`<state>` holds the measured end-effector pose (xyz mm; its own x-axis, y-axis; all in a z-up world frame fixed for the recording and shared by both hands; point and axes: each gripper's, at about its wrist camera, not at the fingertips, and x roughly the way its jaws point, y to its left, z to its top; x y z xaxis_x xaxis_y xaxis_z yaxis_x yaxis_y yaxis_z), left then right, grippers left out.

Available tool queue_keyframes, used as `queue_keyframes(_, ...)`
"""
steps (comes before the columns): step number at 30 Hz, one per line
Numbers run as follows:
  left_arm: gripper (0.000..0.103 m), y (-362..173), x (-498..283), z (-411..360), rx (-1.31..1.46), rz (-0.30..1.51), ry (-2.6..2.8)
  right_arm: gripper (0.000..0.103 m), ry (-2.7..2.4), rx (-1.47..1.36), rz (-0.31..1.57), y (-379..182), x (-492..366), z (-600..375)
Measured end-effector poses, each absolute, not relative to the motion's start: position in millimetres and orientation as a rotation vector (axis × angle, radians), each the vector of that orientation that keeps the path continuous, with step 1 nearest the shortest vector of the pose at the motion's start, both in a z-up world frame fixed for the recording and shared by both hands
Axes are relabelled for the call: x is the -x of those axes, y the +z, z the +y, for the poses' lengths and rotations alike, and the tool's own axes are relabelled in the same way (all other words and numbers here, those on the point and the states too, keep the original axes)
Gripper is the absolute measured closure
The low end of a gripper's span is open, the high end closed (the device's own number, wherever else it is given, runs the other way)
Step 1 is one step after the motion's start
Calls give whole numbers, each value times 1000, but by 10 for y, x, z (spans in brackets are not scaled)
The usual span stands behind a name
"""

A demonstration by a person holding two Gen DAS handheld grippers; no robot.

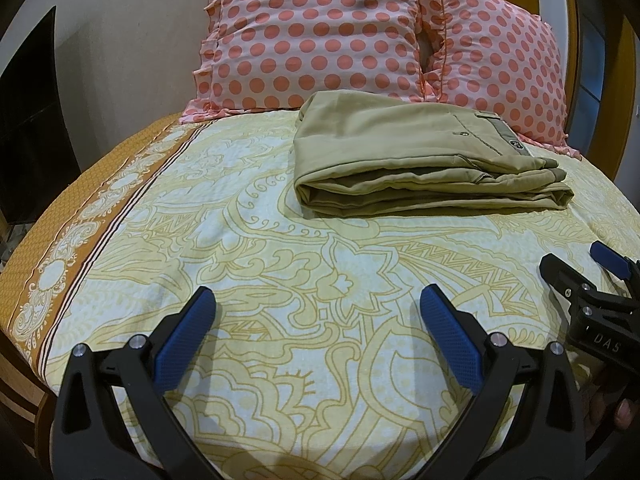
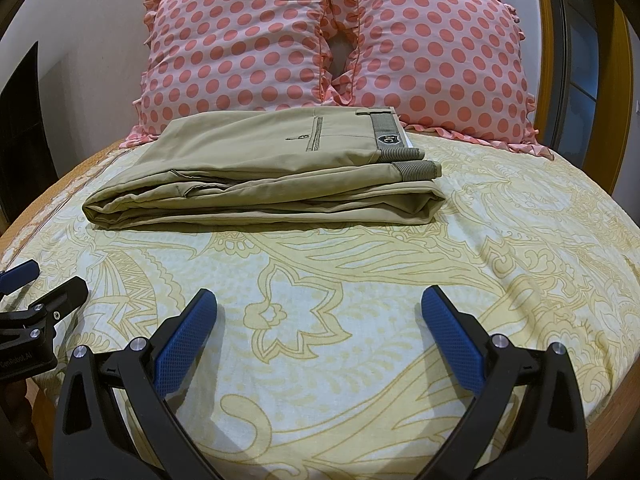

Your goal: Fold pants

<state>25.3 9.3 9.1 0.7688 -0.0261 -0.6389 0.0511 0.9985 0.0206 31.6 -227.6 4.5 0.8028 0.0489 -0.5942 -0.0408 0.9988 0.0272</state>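
Observation:
Khaki pants lie folded in a flat stack on the bed, just in front of the pillows, waistband to the right; they also show in the right wrist view. My left gripper is open and empty, hovering over the sheet well short of the pants. My right gripper is open and empty too, also short of the pants. The right gripper shows at the right edge of the left wrist view, and the left gripper at the left edge of the right wrist view.
The bed has a yellow patterned sheet with an orange border along its left edge. Two pink polka-dot pillows lean against the wall behind the pants. A wooden frame stands at the right.

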Motion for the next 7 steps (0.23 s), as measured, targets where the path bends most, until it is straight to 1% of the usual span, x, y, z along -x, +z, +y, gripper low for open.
queue_keyframes(7,2,100,-254,77,-39,697,-44,1,47,-14,636,40,-313,-2271)
